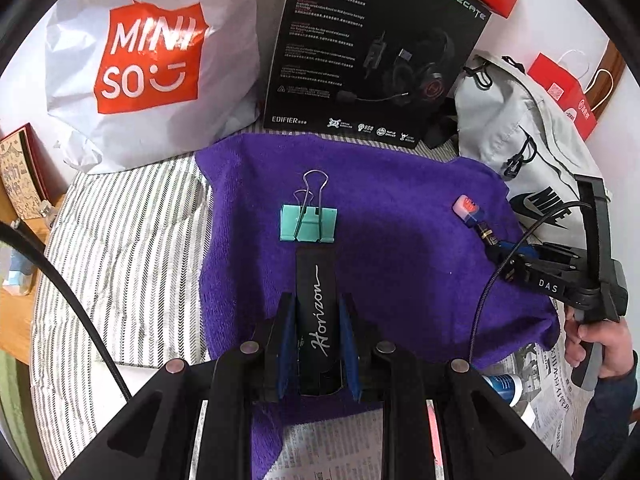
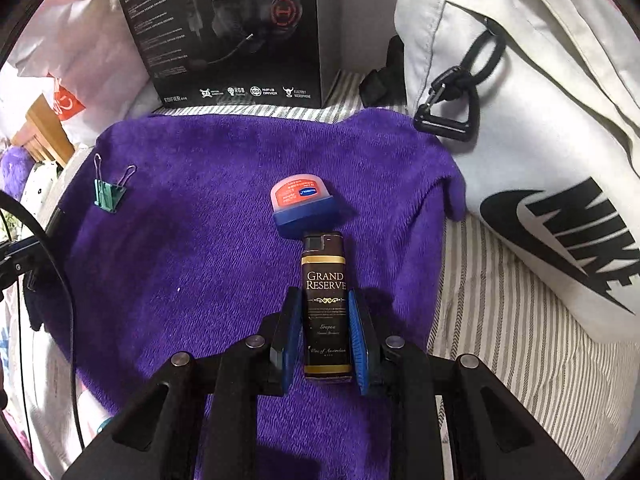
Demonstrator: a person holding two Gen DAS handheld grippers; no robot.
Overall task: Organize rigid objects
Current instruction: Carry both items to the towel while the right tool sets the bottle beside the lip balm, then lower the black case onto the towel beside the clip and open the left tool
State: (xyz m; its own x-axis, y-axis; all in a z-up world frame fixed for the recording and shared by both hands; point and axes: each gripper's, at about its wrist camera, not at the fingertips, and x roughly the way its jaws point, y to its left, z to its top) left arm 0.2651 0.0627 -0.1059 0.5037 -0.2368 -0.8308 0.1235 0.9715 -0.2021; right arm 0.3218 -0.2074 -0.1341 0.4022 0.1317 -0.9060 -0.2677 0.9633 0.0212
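Observation:
A purple towel [image 1: 400, 272] lies spread on the striped cloth. My left gripper [image 1: 317, 300] is shut on a black case marked "Horizon" [image 1: 316, 288], whose far end sits just short of a green binder clip [image 1: 307, 224] lying on the towel. My right gripper [image 2: 325, 294] is shut on a brown "Grand Reserve" lighter [image 2: 325, 280]. The lighter's top reaches the blue base of a small tub with a pink lid [image 2: 302, 204]; I cannot tell whether they touch. The binder clip [image 2: 109, 192] shows at the towel's left edge in the right wrist view. The right gripper [image 1: 492, 246] and tub [image 1: 467, 208] also show in the left wrist view.
A white Miniso bag [image 1: 148, 64], a black headset box [image 1: 372, 52] and a grey Nike bag [image 1: 520, 140] stand along the towel's far and right sides. A red paper bag [image 1: 564, 96] is behind. Newspaper [image 1: 552, 364] and a blue-white tube [image 1: 504, 386] lie near a person's hand [image 1: 600, 344].

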